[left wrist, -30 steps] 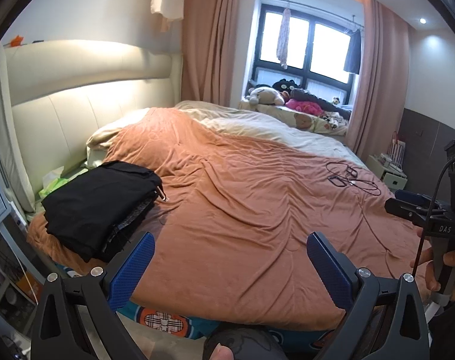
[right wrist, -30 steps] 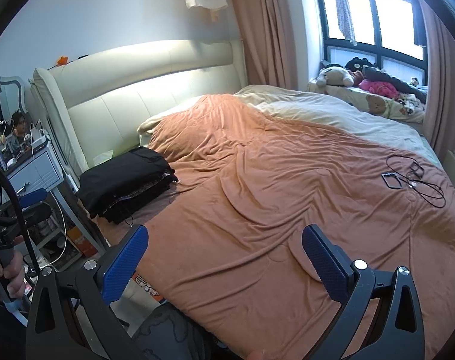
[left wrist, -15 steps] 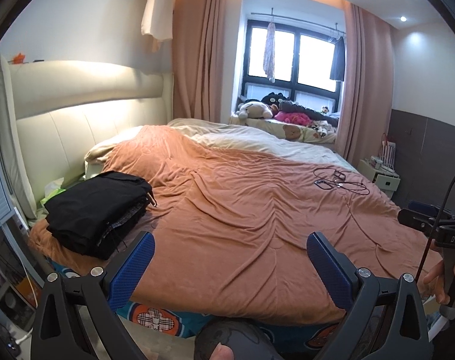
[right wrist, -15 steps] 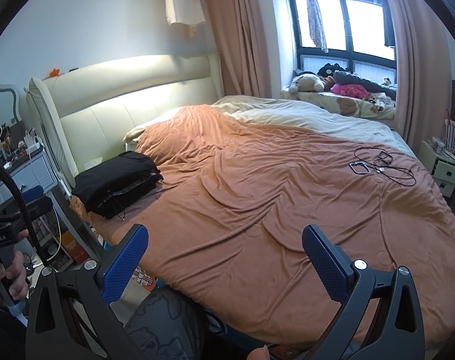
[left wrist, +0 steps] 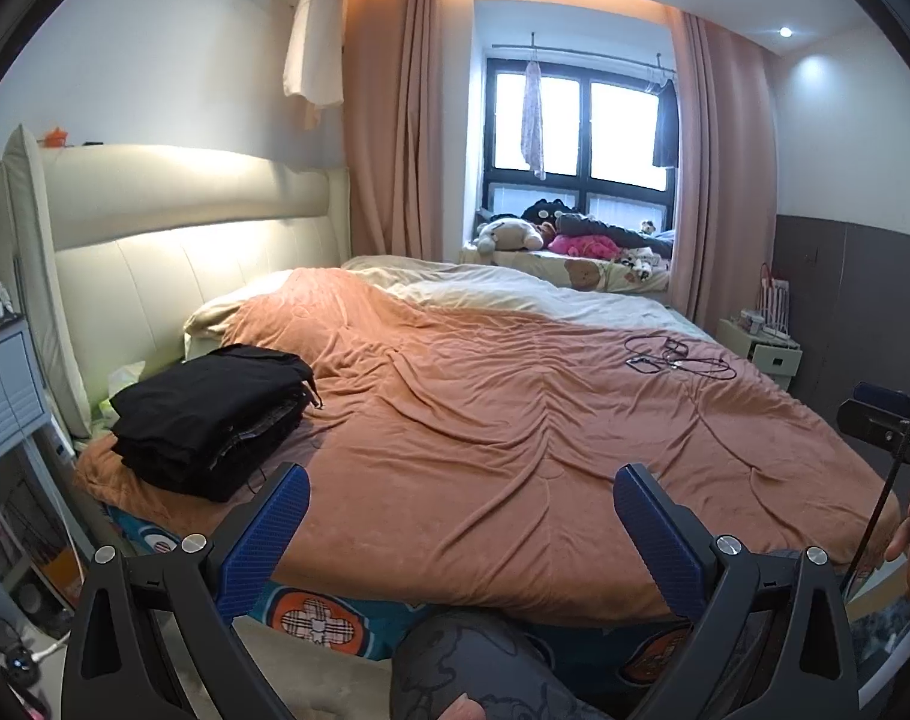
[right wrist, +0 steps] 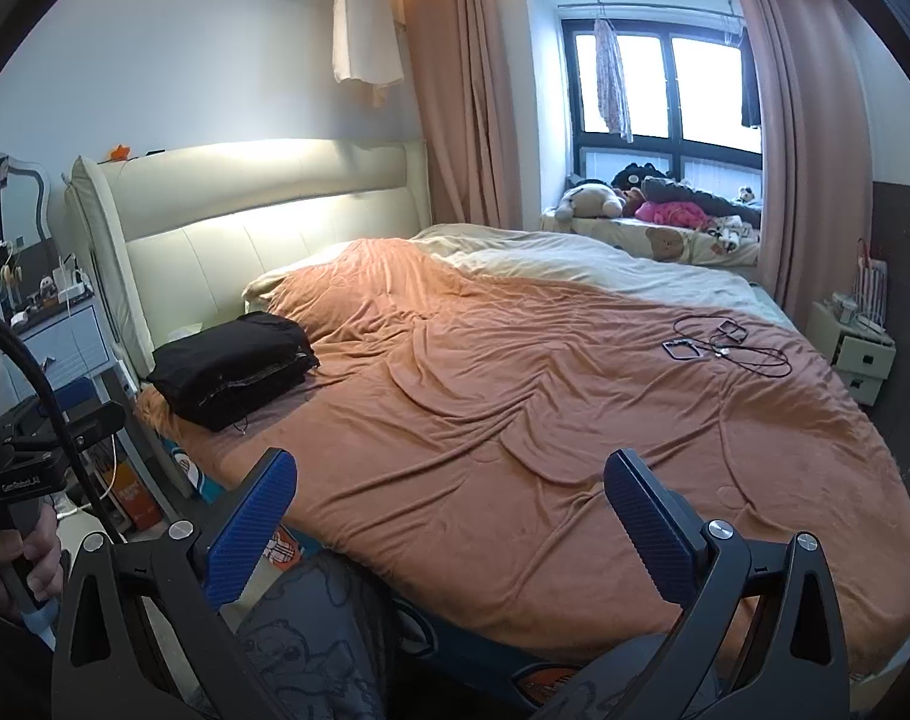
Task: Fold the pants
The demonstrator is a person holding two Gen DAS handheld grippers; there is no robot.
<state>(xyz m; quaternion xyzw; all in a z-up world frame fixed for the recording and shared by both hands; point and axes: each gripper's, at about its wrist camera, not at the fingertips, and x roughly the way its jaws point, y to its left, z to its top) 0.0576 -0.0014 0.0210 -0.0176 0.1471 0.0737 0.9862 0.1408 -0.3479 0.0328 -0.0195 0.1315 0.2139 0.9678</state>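
Observation:
A stack of folded black pants (left wrist: 212,411) lies on the near left corner of the bed, on the orange blanket (left wrist: 514,420). It also shows in the right wrist view (right wrist: 233,369). My left gripper (left wrist: 460,534) is open and empty, held off the bed's front edge, well right of the stack. My right gripper (right wrist: 449,516) is open and empty, also in front of the bed's edge. The right gripper's body shows at the right edge of the left wrist view (left wrist: 886,426). The left gripper's handle shows at the left of the right wrist view (right wrist: 29,468).
Black cables and a small device (left wrist: 676,357) lie on the blanket's far right. A nightstand (left wrist: 5,384) stands left of the bed, a small white cabinet (left wrist: 766,348) right. Stuffed toys (left wrist: 514,234) sit on the window bench. My knee (left wrist: 472,666) is below the grippers.
Both grippers have pulled back and up from the bed, so more of the room and the bed's front edge shows. Both stay open. The pants stack has not moved.

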